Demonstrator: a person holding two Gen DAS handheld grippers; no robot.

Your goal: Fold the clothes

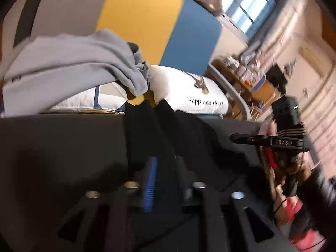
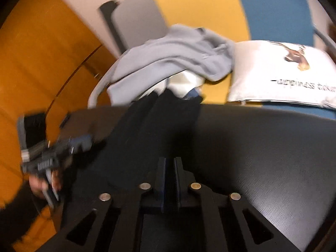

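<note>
The dark table [image 1: 52,147] fills the lower half of both wrist views. A black garment [image 1: 199,138] is spread over the middle of it. The cloth rises in a ridge from the table's far edge down toward each claw.

Behind the table, the wall has a yellow panel [image 1: 138,21] beside a blue panel [image 1: 195,35]. A grey sweatshirt [image 1: 73,63] lies heaped over a white cushion [image 1: 88,100] on the far side of the table, apart from the black garment. Just beside it is a white pillow [image 1: 184,88] with a brown animal picture and black script. The first word reads "Happiness"; the second is too blurred to read with certainty.

In the left wrist view, a shelf stand [image 1: 247,77] to the right of the pillow holds boxes and small items. Blur makes their contents impossible to tell.

The left claw [image 1: 166,168] stands narrow, with a blue pad showing on one finger and black cloth lying in the gap. Whether the pads press on the cloth cannot be told. The right claw [image 2: 169,168] is likewise narrow, with the black garment running up from its fingers, and its grip also cannot be told.

In the left wrist view, the right claw's body carries a small label [image 1: 283,142] reading "DAS". A person's hand [image 1: 294,168] grips the handle below it.
</note>
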